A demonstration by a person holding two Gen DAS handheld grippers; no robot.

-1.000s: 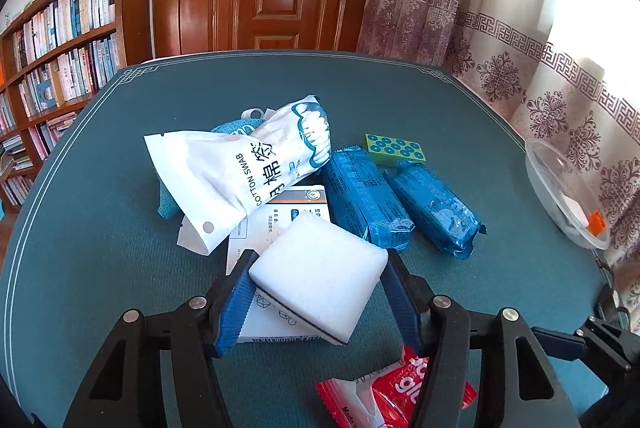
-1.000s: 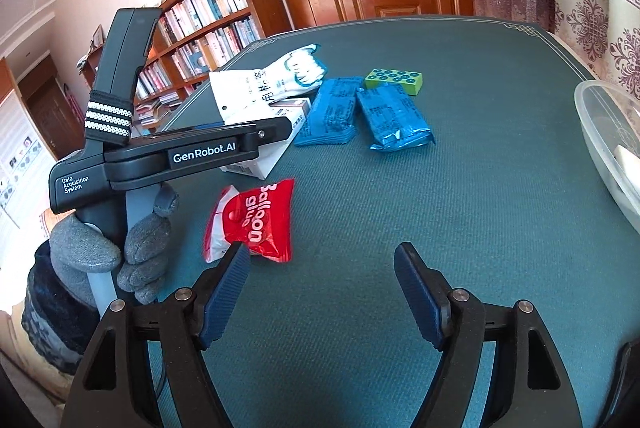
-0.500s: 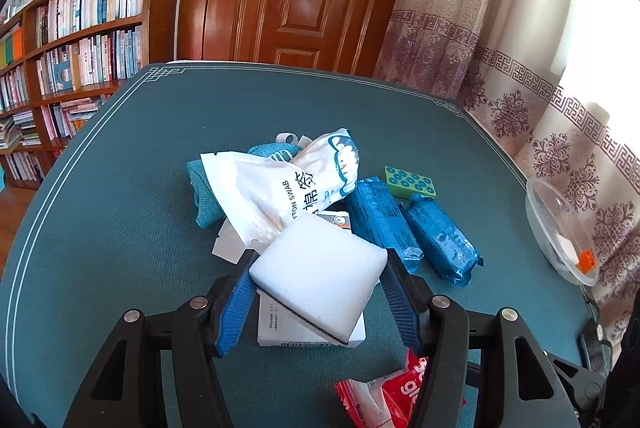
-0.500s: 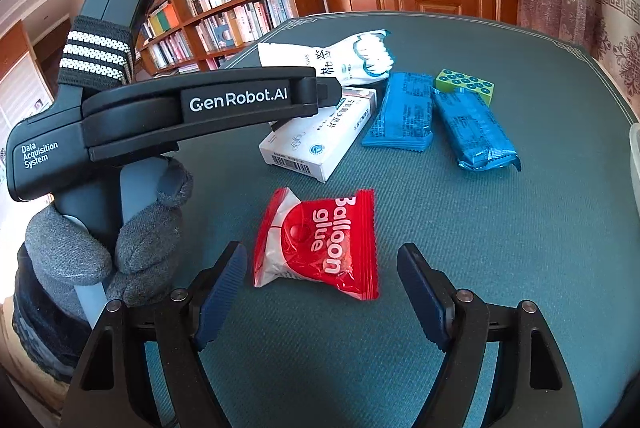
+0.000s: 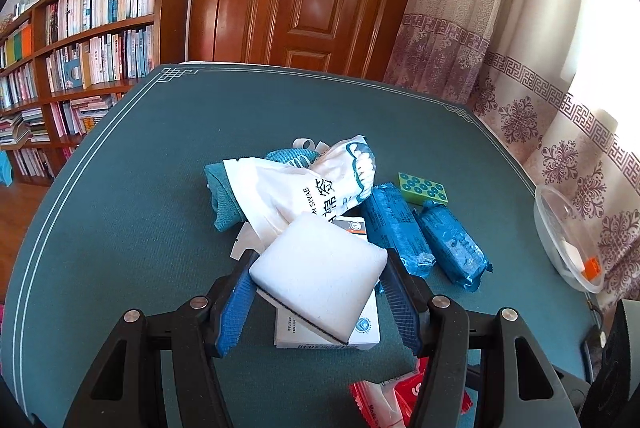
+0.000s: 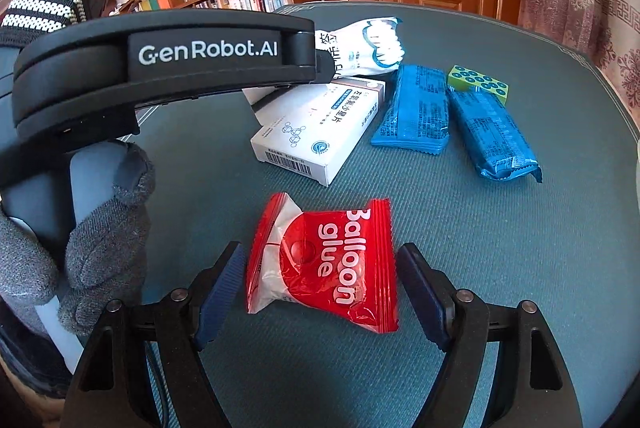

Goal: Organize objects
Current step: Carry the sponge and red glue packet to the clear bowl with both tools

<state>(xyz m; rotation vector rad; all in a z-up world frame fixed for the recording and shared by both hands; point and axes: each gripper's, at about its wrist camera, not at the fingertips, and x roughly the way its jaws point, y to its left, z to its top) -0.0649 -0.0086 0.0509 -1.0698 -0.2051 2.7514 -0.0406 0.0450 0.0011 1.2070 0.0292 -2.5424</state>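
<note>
We held white sponge (image 5: 320, 268) clamped in left gripper (image 5: 316, 292); right gripper (image 6: 320, 288) spread wide around red balloon-glue packet (image 6: 328, 264).

My right gripper (image 6: 320, 280) has its jaws spread wide on either side of the red Balloon glue packet (image 6: 326, 264), which lies flat on the green table (image 6: 500, 248), touching neither pad. Beyond it I see a white medicine box (image 6: 316, 129), two blue packets (image 6: 416, 105) (image 6: 490, 131) and a green dotted block (image 6: 478, 83). The left gripper's black body (image 6: 160, 67) crosses my upper left, held in a grey glove (image 6: 100, 248).
</note>
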